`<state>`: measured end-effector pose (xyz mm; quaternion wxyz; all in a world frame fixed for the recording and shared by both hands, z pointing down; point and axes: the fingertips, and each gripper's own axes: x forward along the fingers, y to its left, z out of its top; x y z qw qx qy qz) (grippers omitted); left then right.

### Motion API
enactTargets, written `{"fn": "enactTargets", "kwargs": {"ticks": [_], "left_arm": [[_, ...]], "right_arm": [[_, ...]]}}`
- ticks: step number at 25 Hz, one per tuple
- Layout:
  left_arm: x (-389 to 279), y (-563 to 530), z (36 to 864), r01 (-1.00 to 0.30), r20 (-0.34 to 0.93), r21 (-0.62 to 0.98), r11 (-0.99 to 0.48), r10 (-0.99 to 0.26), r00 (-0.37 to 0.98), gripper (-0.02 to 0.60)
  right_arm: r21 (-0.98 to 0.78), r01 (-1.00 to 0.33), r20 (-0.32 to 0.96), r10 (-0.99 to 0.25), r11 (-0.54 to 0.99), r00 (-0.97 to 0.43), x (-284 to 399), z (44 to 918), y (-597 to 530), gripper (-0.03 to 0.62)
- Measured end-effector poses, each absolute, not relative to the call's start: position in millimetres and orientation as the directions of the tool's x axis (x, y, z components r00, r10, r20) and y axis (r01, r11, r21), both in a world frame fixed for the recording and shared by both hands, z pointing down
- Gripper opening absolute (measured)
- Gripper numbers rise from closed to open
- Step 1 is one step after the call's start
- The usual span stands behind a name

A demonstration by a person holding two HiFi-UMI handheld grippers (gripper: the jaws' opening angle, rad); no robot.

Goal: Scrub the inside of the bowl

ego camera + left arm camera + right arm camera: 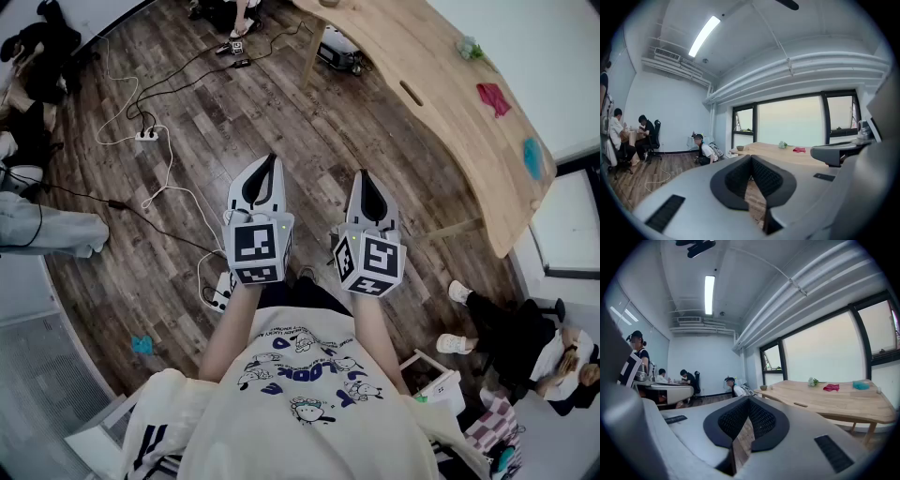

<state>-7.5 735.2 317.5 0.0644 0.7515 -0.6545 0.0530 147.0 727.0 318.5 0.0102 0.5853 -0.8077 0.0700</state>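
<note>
A small brown bowl (740,148) sits at the far end of the long wooden table (441,84), far from both grippers; it shows in the right gripper view too, bowl (763,387). A red cloth (494,98), a blue sponge (532,157) and a green bunch (469,47) lie along the table. My left gripper (272,161) and right gripper (364,174) hang side by side over the wood floor, in front of my body, pointing about level toward the table. Both are shut with nothing between the jaws: left gripper (751,158), right gripper (749,399).
Cables and a power strip (147,134) trail over the floor ahead to the left. A person crouches by the window (701,150); others sit at a desk (628,136). Another person sits on the floor at the right (525,337). A table leg (314,52) stands ahead.
</note>
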Motion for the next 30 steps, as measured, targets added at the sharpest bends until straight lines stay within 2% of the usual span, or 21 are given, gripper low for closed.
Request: {"fn": "enactTargets", "kwargs": {"ticks": [12,30], "left_arm": [[2.1,718.8,322.1,-0.99,0.174,0.039,-0.137,-0.975,0.142,0.031],[14.2,706.5,328.3,-0.997,0.181,0.038,-0.068,-0.981,0.074,0.031]], "right_arm": [[-0.107,-0.948,0.102,-0.945,0.3,-0.311,155.9,323.6,713.0,-0.002],[-0.126,-0.927,0.101,-0.925,0.354,-0.367,174.1,332.1,686.1,-0.002]]}}
